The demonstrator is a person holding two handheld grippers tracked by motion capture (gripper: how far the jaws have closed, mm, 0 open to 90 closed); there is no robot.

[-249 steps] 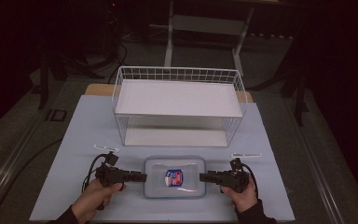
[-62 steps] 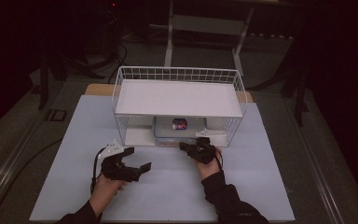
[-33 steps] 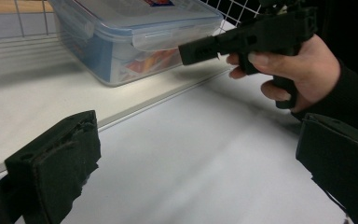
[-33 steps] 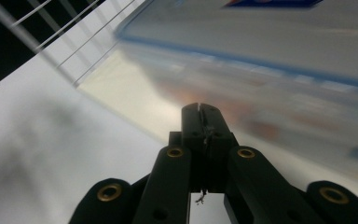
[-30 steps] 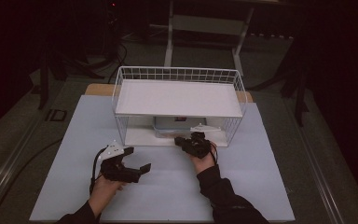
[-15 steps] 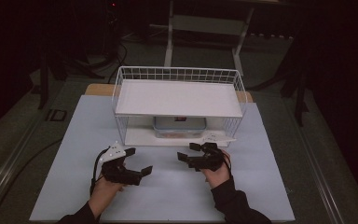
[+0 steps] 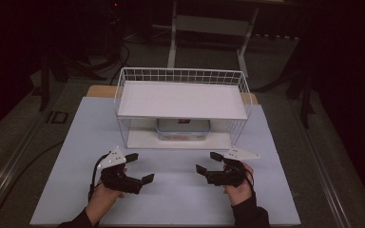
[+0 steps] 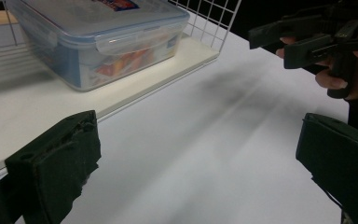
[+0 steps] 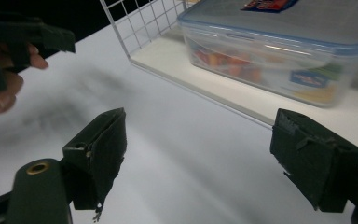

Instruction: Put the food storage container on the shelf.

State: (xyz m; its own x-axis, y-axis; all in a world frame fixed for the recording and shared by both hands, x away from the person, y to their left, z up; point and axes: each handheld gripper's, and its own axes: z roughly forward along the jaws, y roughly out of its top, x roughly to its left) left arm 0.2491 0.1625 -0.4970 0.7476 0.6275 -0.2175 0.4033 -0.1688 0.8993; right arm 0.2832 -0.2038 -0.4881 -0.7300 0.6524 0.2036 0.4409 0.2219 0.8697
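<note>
1. Both sets of jaws are spread wide and hold nothing: the left gripper (image 7: 139,168) and the right gripper (image 7: 208,163) hover over the table (image 7: 180,190), well apart, tips turned toward each other.
2. A clear plastic box (image 7: 183,129) with a lid sits on the lower shelf of a white wire rack (image 7: 182,101), under its upper shelf.
3. The box (image 8: 98,37) holds colourful contents, too blurred to name.
4. The rack stands at the table's far side.

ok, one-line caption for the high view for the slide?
Lidded food container on the wire rack's lower shelf; both open grippers, left and right, on the table in front.
</note>
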